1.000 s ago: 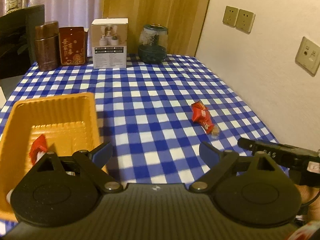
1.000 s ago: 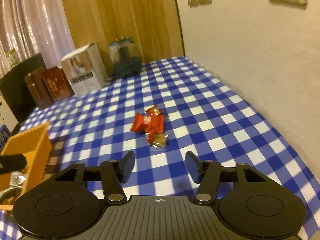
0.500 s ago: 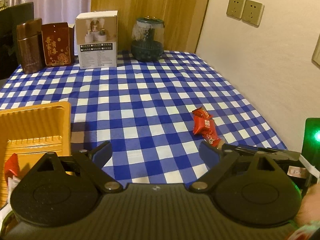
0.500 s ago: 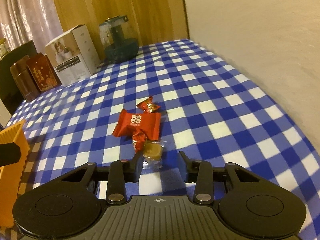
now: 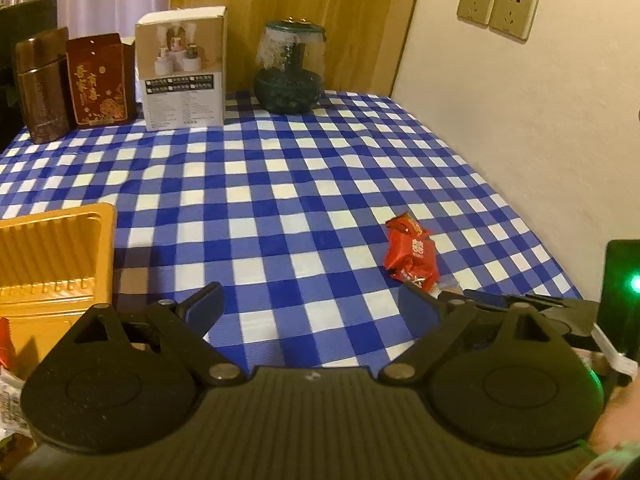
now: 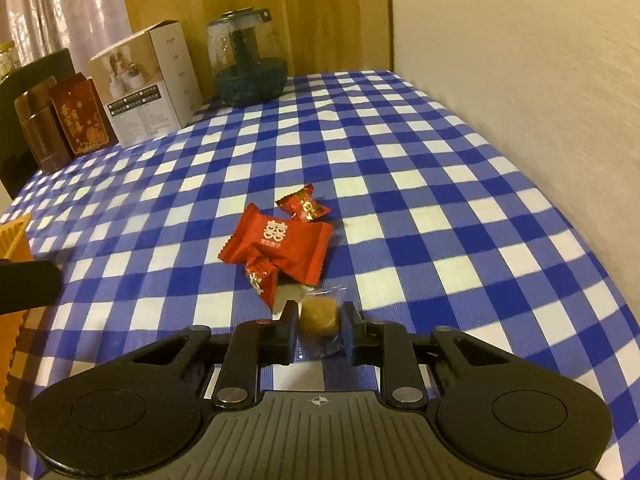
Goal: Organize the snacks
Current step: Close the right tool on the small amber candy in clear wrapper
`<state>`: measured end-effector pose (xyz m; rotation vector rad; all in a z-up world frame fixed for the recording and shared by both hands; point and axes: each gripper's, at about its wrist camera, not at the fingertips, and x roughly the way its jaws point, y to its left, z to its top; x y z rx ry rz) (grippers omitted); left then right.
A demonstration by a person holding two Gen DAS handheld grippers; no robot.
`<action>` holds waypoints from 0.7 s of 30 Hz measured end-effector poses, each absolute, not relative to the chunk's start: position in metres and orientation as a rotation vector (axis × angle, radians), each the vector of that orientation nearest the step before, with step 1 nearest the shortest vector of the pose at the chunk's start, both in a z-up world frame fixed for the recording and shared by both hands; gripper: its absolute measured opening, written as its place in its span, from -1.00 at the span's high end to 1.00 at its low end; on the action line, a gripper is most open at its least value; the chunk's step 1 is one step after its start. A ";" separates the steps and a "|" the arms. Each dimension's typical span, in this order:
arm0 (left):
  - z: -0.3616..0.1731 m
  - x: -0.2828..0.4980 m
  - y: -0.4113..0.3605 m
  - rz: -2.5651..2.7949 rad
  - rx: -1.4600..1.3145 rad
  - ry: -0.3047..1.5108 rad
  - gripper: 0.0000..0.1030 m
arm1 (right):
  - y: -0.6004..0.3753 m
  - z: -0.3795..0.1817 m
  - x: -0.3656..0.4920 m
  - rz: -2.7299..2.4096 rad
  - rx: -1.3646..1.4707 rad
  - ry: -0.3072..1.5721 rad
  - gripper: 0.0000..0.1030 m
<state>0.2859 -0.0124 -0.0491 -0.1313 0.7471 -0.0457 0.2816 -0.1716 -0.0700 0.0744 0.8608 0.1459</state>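
Jaws of the right gripper (image 6: 318, 330) clamp one brown candy in clear wrap (image 6: 318, 316) on the checked tablecloth (image 6: 400, 200). Just beyond lie three red snack packets (image 6: 278, 246). The left gripper (image 5: 310, 306) stands wide apart, empty, beside one orange tray (image 5: 52, 256).

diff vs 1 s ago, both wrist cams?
The right claw came down to the brown candy in its clear wrapper and shut on it. The left claw stayed wide open and empty. The red wrapped candies and the orange plastic tray lie as before.
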 end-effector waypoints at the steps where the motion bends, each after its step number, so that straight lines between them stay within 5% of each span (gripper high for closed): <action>1: -0.050 0.287 -0.015 -0.054 -0.134 0.751 -0.79 | -0.175 -0.068 0.280 0.137 0.083 0.858 0.57; 7: -0.062 0.303 -0.040 -0.132 -0.151 0.780 -0.68 | -0.211 -0.053 0.262 0.042 0.213 0.802 0.57; 21: -0.095 0.349 -0.088 -0.208 -0.148 0.800 0.10 | -0.232 -0.055 0.262 -0.007 0.258 0.815 0.57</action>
